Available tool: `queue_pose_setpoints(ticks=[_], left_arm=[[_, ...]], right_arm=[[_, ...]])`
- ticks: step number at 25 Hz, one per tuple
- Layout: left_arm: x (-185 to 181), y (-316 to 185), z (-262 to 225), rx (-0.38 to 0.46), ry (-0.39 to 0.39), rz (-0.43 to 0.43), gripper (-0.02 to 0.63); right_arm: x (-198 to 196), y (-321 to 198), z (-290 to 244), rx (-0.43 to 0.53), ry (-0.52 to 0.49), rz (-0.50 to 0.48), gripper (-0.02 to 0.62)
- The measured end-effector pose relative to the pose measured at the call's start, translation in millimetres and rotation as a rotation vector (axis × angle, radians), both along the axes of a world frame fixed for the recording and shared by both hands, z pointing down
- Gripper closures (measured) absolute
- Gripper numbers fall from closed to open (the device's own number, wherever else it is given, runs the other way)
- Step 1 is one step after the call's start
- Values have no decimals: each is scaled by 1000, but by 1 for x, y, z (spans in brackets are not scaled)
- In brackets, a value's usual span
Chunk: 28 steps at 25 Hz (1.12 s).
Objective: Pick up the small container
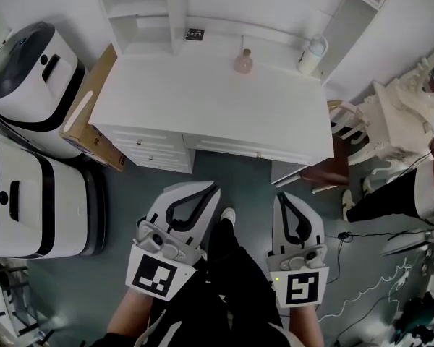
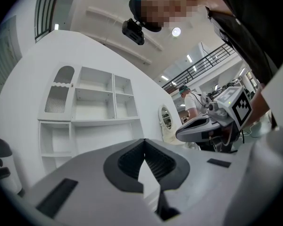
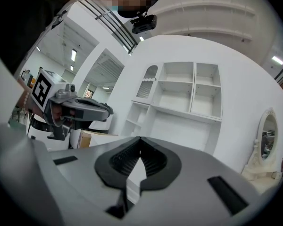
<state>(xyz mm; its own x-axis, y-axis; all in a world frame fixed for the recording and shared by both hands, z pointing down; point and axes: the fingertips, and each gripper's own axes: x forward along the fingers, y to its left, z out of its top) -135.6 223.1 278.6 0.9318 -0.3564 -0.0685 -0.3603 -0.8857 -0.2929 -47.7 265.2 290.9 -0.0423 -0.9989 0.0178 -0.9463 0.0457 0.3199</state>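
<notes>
A small pinkish container [image 1: 244, 62] with a narrow neck stands at the back of the white desk [image 1: 202, 107], under the shelf unit. Close by, to its right, is a white jug [image 1: 312, 54]. Both grippers hang low in front of the desk, over the grey floor and near the person's legs. My left gripper [image 1: 210, 188] is shut with nothing in it, and its jaws meet in the left gripper view [image 2: 144, 143]. Equally shut and without a load is my right gripper [image 1: 283, 198], whose jaws [image 3: 140, 141] point toward the shelves. The container does not show in either gripper view.
Two big white and black machines [image 1: 30, 85] [image 1: 36, 194] stand to the left, with a cardboard box [image 1: 94, 118] leaning on the desk's side. A brown chair [image 1: 331, 166] sits at the desk's right corner. A person [image 1: 412, 194] and cables [image 1: 362, 288] are at right.
</notes>
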Motion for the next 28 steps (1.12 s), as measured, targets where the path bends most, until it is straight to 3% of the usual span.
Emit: queue_pose_setpoints(ticks=[19, 28], left_arm=[[94, -91, -12, 3, -18, -110, 605], [121, -123, -14, 11, -25, -164, 606]], right_arm=[[102, -104, -7, -4, -16, -103, 594], [132, -137, -5, -8, -25, -149, 594]])
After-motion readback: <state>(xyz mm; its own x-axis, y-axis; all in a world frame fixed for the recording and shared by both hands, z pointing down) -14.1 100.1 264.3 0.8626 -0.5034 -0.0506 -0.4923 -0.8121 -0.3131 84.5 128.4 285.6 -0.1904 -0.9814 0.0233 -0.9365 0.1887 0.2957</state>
